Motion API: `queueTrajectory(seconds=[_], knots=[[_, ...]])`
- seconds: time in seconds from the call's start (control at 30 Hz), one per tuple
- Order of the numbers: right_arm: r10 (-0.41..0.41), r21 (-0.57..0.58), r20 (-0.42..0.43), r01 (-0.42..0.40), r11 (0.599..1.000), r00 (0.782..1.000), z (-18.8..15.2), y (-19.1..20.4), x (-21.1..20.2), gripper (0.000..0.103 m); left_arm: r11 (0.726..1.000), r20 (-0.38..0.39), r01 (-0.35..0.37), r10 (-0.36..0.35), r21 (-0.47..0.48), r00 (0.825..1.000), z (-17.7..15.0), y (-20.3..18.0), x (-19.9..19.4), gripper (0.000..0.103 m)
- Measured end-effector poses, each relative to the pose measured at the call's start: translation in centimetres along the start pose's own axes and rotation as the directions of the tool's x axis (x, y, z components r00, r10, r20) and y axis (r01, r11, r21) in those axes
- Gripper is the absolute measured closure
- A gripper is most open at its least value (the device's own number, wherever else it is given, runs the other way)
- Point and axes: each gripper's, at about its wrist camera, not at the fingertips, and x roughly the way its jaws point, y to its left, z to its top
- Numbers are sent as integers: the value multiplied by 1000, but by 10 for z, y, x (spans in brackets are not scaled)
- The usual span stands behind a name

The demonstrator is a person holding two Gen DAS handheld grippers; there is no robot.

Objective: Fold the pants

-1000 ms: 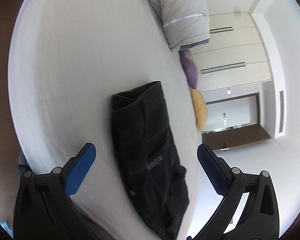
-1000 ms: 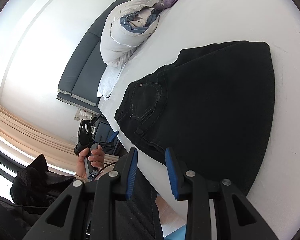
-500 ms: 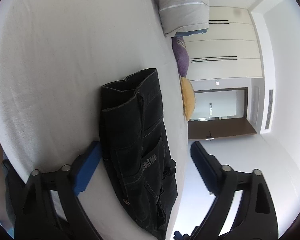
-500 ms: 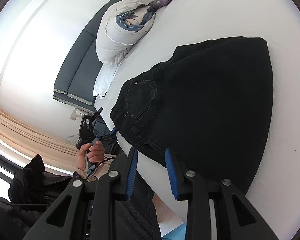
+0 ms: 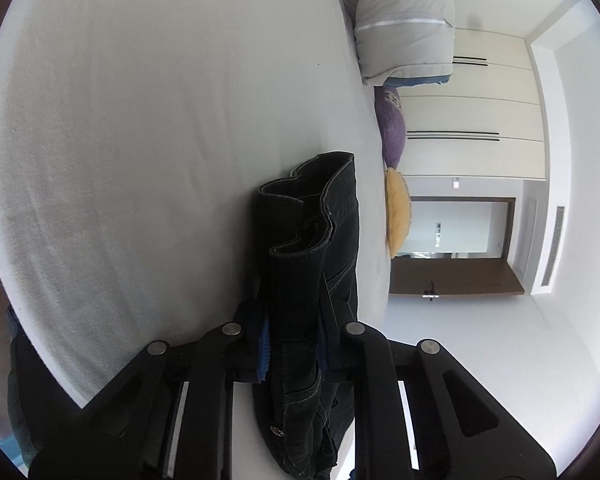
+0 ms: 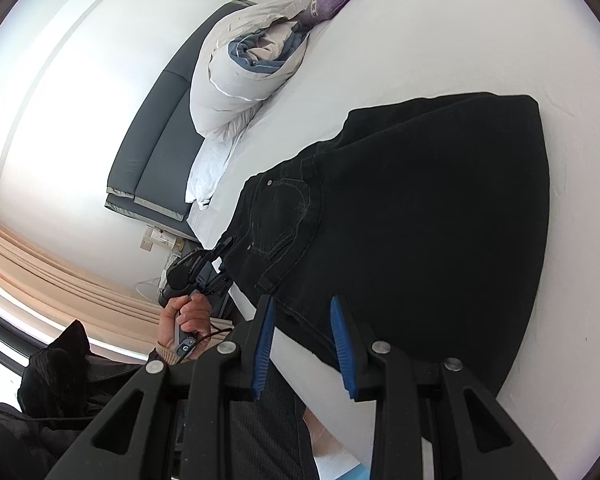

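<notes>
I have the black pants [image 6: 420,216] lying on the white bed [image 5: 140,120], close to the edge where I stand, so I can reach them without leaning far. They look folded at least once already, because they make one wide dark slab and not two long legs. My left gripper [image 5: 292,344] has its jaws clamped on the waistband end of the pants, and the cloth bunches up in wavy layers right in front of that camera. I hold that end because it is the thick part with the button [image 5: 277,431] and pockets, so it gives a good firm bite and will carry the layers along together. My right gripper [image 6: 302,344] is not holding anything. Its jaws stand a little apart, with a gap between the blue pads [image 6: 264,344], and they hang just past the near edge of the pants, by the side of the bed. I think it waits there so it can pinch the same end and help lift it evenly. Far up the bed sit a rolled duvet [image 6: 240,68], a purple pillow [image 5: 392,132] and a yellow pillow [image 5: 398,216], well apart from the pants, so there is lots of room to fold.
</notes>
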Motion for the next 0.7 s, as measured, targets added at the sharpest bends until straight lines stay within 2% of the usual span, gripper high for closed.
queueTrajectory(seconds=[0.13, 0.23, 0.3, 0.37, 0.47, 0.5, 0.57, 0.6, 0.63, 0.7], knots=[[-15, -7, 2, 15, 1000, 1000, 12, 2, 11, 70, 997, 39, -53, 50, 62, 998, -5, -20, -4, 90], [-39, -6, -1, 39, 999, 999, 23, 2, 24, 68, 974, 76, -120, 107, 190, 991, -15, -58, -8, 90], [-41, 7, 0, 41, 999, 999, 30, 0, 31, 51, 937, 96, -166, 143, 309, 985, -27, -94, -4, 90], [-39, 24, 12, 39, 999, 999, 37, -2, 36, 44, 848, 105, -206, 177, 489, 979, -58, -143, 7, 90], [-18, 77, 30, 15, 997, 999, 49, -11, 40, 44, 666, 111, -230, 216, 710, 970, -116, -197, 32, 90], [-3, 104, 37, -1, 995, 999, 53, -16, 39, 44, 594, 107, -227, 231, 772, 967, -141, -210, 43, 90], [29, 152, 60, -37, 988, 998, 61, -24, 36, 39, 397, 121, -225, 272, 890, 955, -205, -225, 67, 90], [43, 179, 73, -55, 982, 996, 66, -29, 34, 34, 338, 128, -224, 284, 914, 950, -224, -225, 73, 90], [54, 196, 78, -69, 978, 995, 69, -32, 32, 33, 256, 137, -219, 302, 942, 943, -251, -222, 83, 90], [75, 213, 81, -90, 973, 994, 75, -34, 29, 29, 142, 159, -215, 325, 966, 932, -288, -211, 93, 90]])
